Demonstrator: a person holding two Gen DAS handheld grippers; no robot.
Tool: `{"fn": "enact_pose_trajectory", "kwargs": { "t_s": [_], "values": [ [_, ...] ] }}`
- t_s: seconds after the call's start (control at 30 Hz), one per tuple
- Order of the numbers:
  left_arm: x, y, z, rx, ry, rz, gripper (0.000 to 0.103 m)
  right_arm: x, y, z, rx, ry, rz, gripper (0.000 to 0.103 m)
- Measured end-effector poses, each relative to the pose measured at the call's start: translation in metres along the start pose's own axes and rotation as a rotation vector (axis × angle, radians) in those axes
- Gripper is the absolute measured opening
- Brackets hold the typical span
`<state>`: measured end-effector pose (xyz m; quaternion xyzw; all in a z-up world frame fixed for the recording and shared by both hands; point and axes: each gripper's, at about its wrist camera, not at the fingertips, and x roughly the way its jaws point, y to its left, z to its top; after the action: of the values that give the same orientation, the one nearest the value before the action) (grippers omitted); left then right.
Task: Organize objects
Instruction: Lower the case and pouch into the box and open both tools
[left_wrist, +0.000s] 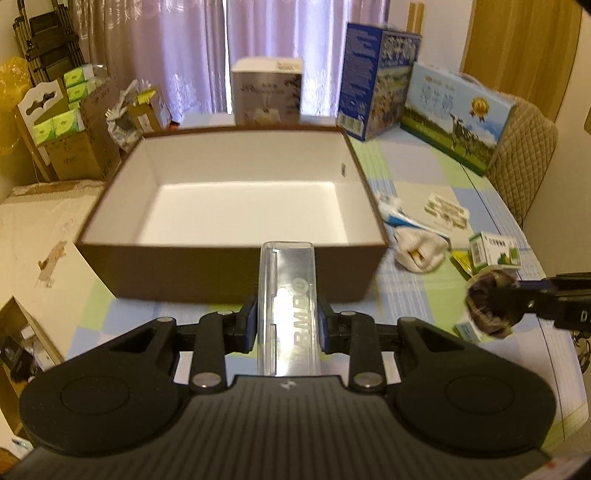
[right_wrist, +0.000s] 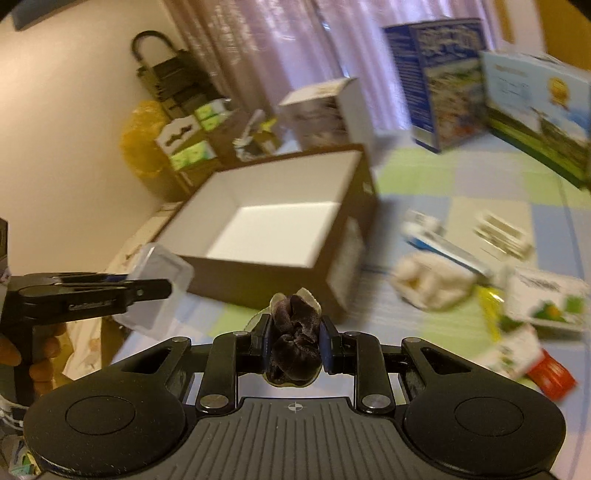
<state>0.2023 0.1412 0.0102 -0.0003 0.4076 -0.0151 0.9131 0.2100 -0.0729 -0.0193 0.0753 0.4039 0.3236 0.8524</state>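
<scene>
- Brown cardboard outside, plain white inside: the box (left_wrist: 236, 192) sits open-topped on the checked surface (left_wrist: 417, 162), straight ahead of the left gripper (left_wrist: 287, 325) and nothing in it that I can see.
- Left gripper is closed on a clear case (left_wrist: 288, 295), hard shiny plastic with raised lettering. Its long axis points forward along the fingers, right at the box's near wall, tip about level with the rim.
- Right gripper (right_wrist: 294, 345) is pinched on a dark scrunchie (right_wrist: 294, 339), soft velvety bunched fabric that's squashed between the pads.
- From the right wrist view the box is ahead and a bit left, seen corner-on. My guess is the left one is nearer and better lined up, so the case goes in first, just forward and over the rim.
- Scrunchie should just flop in when dropped; the case is rigid and slick, so it might clatter or slide.
- Loose stuff off to the right of the box: a cream cloth bundle (left_wrist: 419, 253), a green-and-white carton (left_wrist: 496, 251), a blue-and-white tube (left_wrist: 406, 218). All blurry in the right view.
</scene>
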Motion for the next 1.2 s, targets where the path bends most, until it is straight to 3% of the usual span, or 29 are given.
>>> {"fn": "enact_pose_trajectory", "kwargs": {
  "t_s": [0.33,0.6,0.9,1.2],
  "values": [
    [0.012,0.070,0.035,-0.001,-0.058,0.013,0.026,0.059,0.053,0.053,-0.066,-0.058,-0.046,0.023],
    [0.044,0.109,0.067,0.018,-0.064,0.050,0.026,0.101,0.058,0.077,-0.065,-0.054,-0.118,0.023],
    [0.104,0.132,0.089,0.044,0.006,0.073,0.026,0.143,0.041,0.084,-0.044,0.018,-0.220,0.023],
    [0.159,0.138,0.084,0.075,0.115,0.071,0.026,0.169,0.030,0.078,-0.047,0.084,-0.279,0.023]
  ]
}}
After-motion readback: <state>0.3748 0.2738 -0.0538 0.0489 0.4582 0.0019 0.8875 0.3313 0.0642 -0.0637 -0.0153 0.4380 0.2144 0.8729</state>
